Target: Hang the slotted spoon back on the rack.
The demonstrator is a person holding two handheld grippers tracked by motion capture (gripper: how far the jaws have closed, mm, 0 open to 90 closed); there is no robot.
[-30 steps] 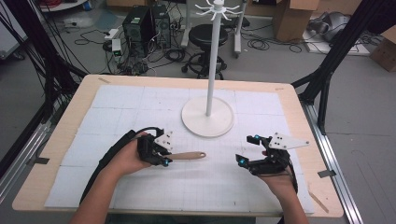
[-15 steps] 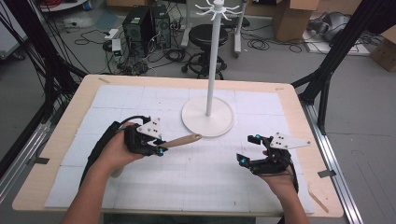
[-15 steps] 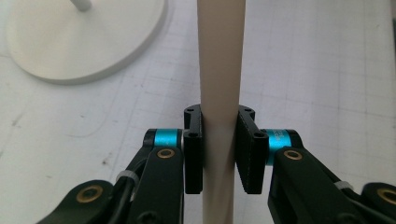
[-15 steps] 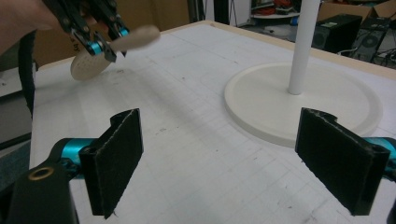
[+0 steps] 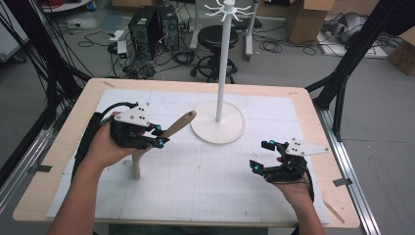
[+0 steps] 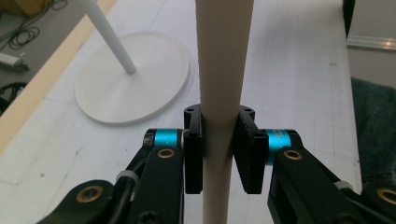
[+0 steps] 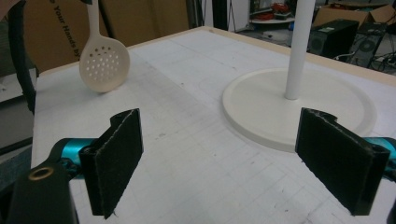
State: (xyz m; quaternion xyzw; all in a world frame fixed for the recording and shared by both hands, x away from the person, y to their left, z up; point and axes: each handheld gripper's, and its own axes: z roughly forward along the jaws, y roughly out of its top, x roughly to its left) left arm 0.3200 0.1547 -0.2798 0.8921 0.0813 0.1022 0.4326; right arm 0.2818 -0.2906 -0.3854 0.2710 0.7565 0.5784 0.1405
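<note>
- Slotted spoon, cream-coloured, is clamped by its handle in the left gripper and held in the air over the left half of the table.
- Handle end points up and to the right, toward the stand's base; the other end hangs down to the left, near the mat.
- Left gripper view: both black pads press flat on the round handle, one on each side.
- White stand: round base sits on the mat at table centre, apart from both grippers; a hook crown tops the pole.
- Right gripper is low over the right half of the mat, jaws spread wide, nothing between them.
- Right gripper view: perforated spoon bowl hangs at far left, stand base ahead.
</note>
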